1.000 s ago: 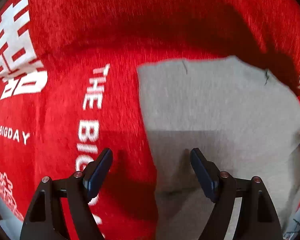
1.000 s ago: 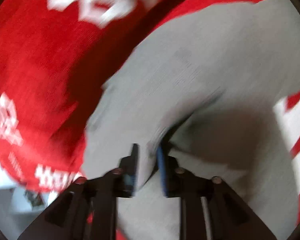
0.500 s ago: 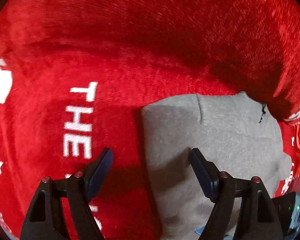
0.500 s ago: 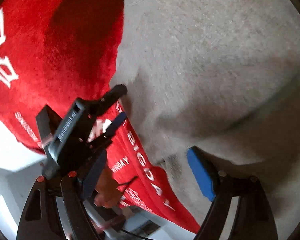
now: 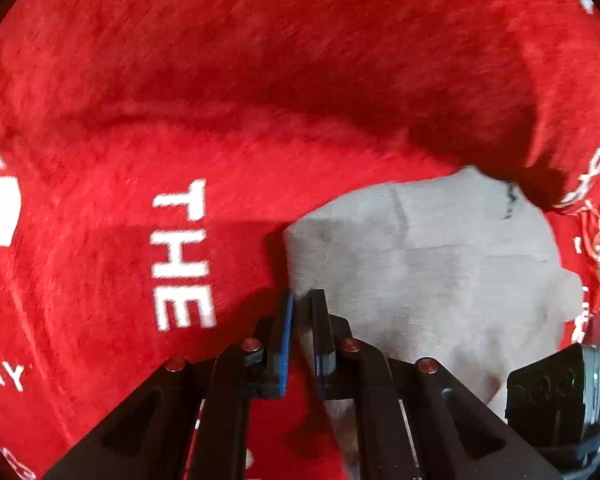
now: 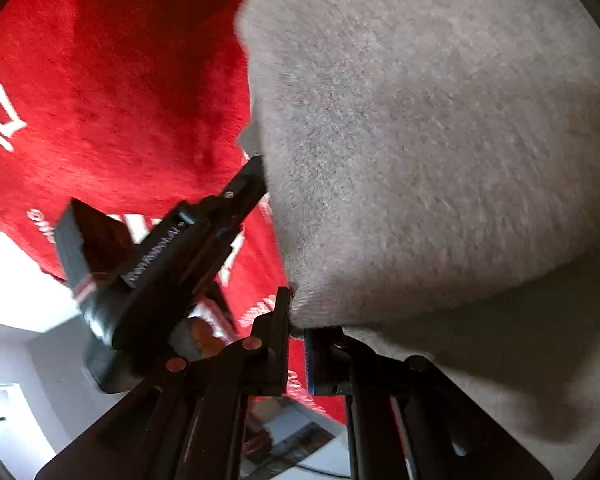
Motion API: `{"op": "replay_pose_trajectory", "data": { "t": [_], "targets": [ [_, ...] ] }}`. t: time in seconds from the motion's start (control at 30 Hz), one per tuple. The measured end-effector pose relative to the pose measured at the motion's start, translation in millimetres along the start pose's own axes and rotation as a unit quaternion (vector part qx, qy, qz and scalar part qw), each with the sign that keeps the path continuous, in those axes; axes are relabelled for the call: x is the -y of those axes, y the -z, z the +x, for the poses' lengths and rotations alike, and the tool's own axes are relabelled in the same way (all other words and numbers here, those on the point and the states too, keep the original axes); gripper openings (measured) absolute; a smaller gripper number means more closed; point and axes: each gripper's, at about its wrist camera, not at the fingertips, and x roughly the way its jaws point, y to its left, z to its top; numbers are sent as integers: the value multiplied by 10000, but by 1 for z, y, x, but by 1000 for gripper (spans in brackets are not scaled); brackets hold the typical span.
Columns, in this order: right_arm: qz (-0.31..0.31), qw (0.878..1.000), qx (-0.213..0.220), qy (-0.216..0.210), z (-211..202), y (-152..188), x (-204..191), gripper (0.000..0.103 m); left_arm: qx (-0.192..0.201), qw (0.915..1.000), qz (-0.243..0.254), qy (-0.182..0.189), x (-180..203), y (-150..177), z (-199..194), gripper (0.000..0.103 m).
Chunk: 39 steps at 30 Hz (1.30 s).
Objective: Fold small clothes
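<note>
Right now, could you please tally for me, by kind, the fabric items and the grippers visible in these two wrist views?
Grey knit garment: 1
Red plush cloth with white lettering: 1
Black two-finger grippers: 2, the left gripper and the right gripper, each shut on the grey garment's edge
Total: 4

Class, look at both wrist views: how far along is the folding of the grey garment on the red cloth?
Done: both grips look made. The left hand-held gripper has just closed on an edge of the grey garment; the right hand-held gripper has likewise closed on an edge. In hand: the garment is pinched at two points over the red cloth. Left: carrying the fold over and releasing; whether earlier folds exist cannot be told.
</note>
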Motion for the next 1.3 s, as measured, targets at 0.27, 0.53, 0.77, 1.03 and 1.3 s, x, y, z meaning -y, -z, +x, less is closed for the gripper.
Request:
{"op": "replay_pose_trajectory", "data": {
  "t": [0.27, 0.53, 0.77, 1.03, 1.3],
  "targets": [
    [-936, 9938, -85, 598, -74, 1, -16, 63, 261, 9992, -155, -264, 0, 11, -15, 11],
    [-382, 9678, 1841, 1674, -256, -50, 40, 63, 430, 9988, 144, -202, 41, 23, -27, 11],
    [-158, 9658, 1897, 1761, -277, -92, 52, 11, 381, 9981, -282, -390, 48, 37, -13, 11],
    [-2227, 9145, 1945, 2763, -256, -92, -16, 8, 355, 9969, -334, -613, 42, 49, -4, 11],
    [-1549, 8940, 1818, 3792, -284, -93, 19, 13, 322, 9944, -509, -865, 36, 58, -20, 11]
  ]
}}
